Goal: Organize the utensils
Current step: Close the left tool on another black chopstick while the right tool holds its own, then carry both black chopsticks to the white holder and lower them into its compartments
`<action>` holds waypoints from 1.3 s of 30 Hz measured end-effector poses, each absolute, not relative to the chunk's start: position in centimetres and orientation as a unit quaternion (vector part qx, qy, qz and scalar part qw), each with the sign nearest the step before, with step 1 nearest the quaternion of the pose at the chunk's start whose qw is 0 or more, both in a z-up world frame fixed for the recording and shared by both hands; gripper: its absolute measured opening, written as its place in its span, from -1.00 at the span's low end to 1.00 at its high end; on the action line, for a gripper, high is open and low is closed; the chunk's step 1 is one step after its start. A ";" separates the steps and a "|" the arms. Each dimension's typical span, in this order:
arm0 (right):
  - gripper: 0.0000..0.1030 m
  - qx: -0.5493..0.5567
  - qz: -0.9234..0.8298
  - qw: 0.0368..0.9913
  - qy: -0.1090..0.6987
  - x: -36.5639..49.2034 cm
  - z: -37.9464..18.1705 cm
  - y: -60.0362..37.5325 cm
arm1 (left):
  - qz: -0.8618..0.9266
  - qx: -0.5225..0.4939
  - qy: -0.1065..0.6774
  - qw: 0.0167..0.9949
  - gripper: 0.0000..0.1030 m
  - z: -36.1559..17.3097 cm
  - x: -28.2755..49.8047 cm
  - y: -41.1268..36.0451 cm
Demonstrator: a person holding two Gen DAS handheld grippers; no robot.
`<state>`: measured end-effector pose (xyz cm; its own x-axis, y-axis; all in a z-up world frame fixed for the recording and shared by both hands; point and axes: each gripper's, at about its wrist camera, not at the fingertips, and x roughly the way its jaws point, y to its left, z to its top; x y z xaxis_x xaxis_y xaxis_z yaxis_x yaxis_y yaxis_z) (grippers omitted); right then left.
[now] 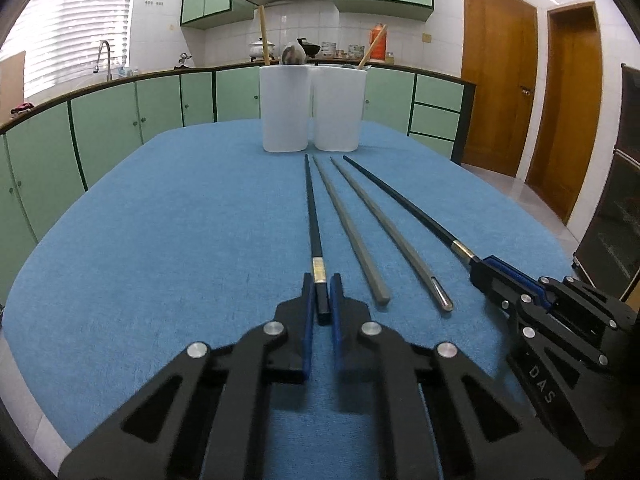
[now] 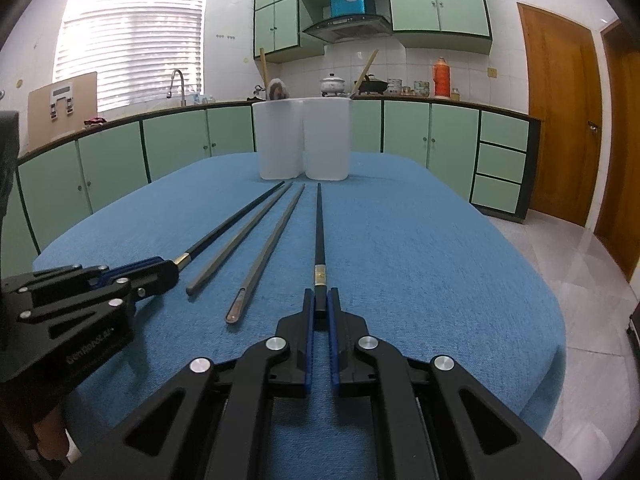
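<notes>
Black chopsticks (image 1: 313,216) (image 2: 319,232), brass-banded, two grey ones (image 1: 349,232) between

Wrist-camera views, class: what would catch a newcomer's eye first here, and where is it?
Four long chopsticks fan across the blue tablecloth: two grey chopsticks in the middle, a black one on each side. The left gripper brackets the left black chopstick, the right gripper the right black chopstick. Two white holders stand at the far end.

Behind everything there's green cabinets (image 2: 180,140), a sink tap (image 2: 178,86), range hood (image 2: 348,26), orange thermos (image 2: 440,78), and wooden doors (image 1: 496,92) off right.
</notes>
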<state>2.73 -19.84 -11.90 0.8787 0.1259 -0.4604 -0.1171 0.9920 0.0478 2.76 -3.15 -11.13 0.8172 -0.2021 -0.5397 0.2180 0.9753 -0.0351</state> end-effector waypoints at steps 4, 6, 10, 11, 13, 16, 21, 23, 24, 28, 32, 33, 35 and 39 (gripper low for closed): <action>-0.88 0.011 0.060 0.969 0.238 2.7 -11.8 -20.0 | -0.104 0.006 0.277 0.955 -0.89 -10.9 2.7 -2.7; -0.88 0.011 0.056 0.970 0.235 2.7 -11.6 -20.2 | -0.101 0.005 0.270 0.958 -0.89 -10.4 2.5 -2.5; -0.88 0.012 0.050 0.973 0.224 2.5 -10.8 -20.8 | -0.098 0.010 0.243 0.965 -0.89 -9.0 1.8 -2.2; -0.88 0.011 0.048 0.975 0.218 2.4 -10.4 -21.0 | -0.098 0.013 0.235 0.967 -0.89 -8.5 1.7 -2.2; -0.88 0.009 0.045 0.977 0.209 2.2 -9.5 -21.3 | -0.098 0.015 0.222 0.970 -0.89 -7.6 1.5 -2.0; -0.88 0.000 0.042 0.981 0.187 2.0 -7.6 -21.7 | -0.101 0.016 0.195 0.975 -0.89 -5.5 1.3 -1.7; -0.88 -0.018 0.047 0.988 0.143 2.1 -3.0 -22.4 | -0.112 0.017 0.151 0.982 -0.89 -1.7 1.5 -1.3; -0.88 -0.020 0.052 0.990 0.131 2.6 -1.0 -22.8 | -0.118 0.014 0.135 0.984 -0.89 0.0 1.8 -1.1; -0.88 -0.020 0.054 0.990 0.127 2.8 -0.1 -22.9 | -0.121 0.012 0.130 0.984 -0.89 0.6 2.0 -1.0; -0.88 -0.017 0.072 0.990 0.117 4.3 3.8 -23.5 | -0.131 0.010 0.110 0.985 -0.89 3.6 3.2 -1.0; -0.88 -0.019 0.085 0.989 0.116 5.7 6.5 -23.7 | -0.144 0.003 0.104 0.984 -0.89 5.9 4.7 -1.0; -0.88 -0.019 0.089 0.989 0.117 6.0 7.1 -23.8 | -0.145 0.003 0.103 0.984 -0.89 6.2 4.9 -0.9; -0.88 -0.015 0.097 0.988 0.123 6.7 8.0 -23.8 | -0.149 0.002 0.101 0.984 -0.89 6.9 5.5 -0.9; -0.88 -0.005 0.116 0.985 0.129 8.1 9.5 -23.7 | -0.152 0.001 0.098 0.983 -0.89 8.0 6.4 -0.9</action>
